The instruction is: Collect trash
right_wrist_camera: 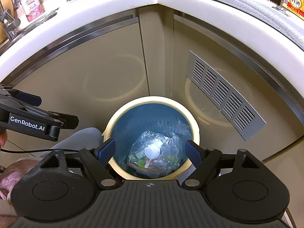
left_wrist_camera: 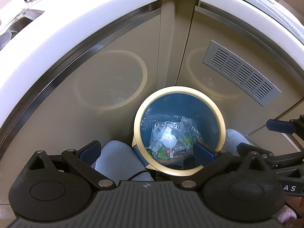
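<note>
Poised above the bin (right_wrist_camera: 152, 133) tucked into the cupboard corner, under the worktop (right_wrist_camera: 114, 5); both grippers' fingers (right_wrist_camera: 105, 149) spread wide, empty; clear wrappers (right_wrist_camera: 153, 152) already dropped inside.

Both wrist views look steeply down from close above the bin (left_wrist_camera: 177, 131) (right_wrist_camera: 152, 138) in the cabinet corner under the worktop (left_wrist_camera: 95, 17) (right_wrist_camera: 114, 5); the left sits slightly further left.

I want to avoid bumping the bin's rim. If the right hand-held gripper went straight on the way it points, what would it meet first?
Probably the crumpled clear plastic bag inside the bin; the open right hand-held gripper points into its mouth, though depth is unclear.
</note>
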